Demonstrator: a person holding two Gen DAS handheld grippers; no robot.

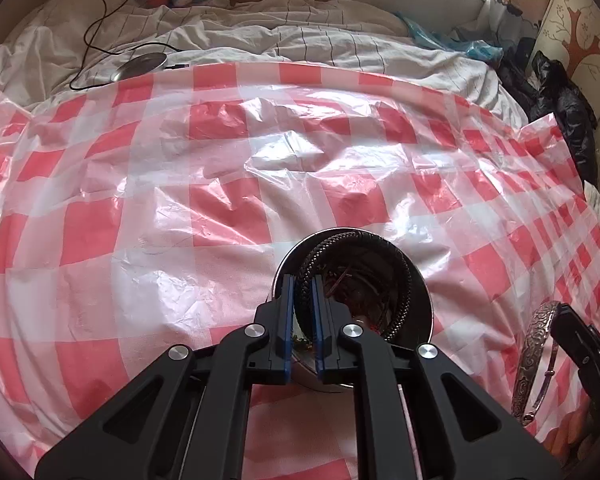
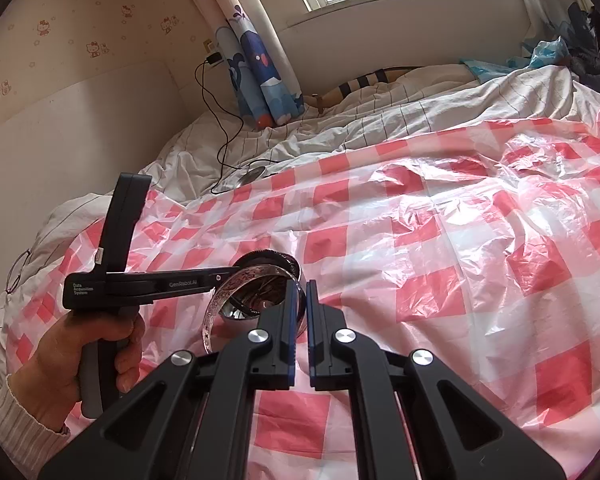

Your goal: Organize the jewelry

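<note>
Two pieces in play, both at the bowl. Left gripper (image 1: 303, 322) jaws nearly pressed together, pinching the black braided bracelet (image 1: 396, 280); the braid runs up between the pads, loops out ahead of the jaws and curls round inside the metal bowl (image 1: 422, 280), which sits directly ahead of and under the fingertips. Looks like that bracelet is mid-drop into the bowl, not released yet. Right gripper (image 2: 300, 320) jaws close to shut with a thin gap, clamped on the far side of the engraved silver bangle (image 2: 220, 300); the bangle hangs out to the left of the jaws, tilted, just beside the bowl's rim (image 2: 296, 266) and not inside it. In the left wrist view the same bangle (image 1: 534, 344) shows off to the right of the jaws, with the right gripper's black body behind it. Progress, judging by contents: bowl already holds a tangle of thin brownish cords or chains, so some pieces are sorted; braided bracelet is almost in, bangle is next. No other loose jewelry visible on the red-checked plastic sheet (image 1: 204, 216) ahead of either jaw pair, so likely near the end. Hard to read: bowl contents are dark and tangled, can't count items; a small greenish bit low between the left pads is unidentifiable; exact pad contact on the bangle is partly hidden by the jaw; sheet under both gripper bodies is cut off.
</note>
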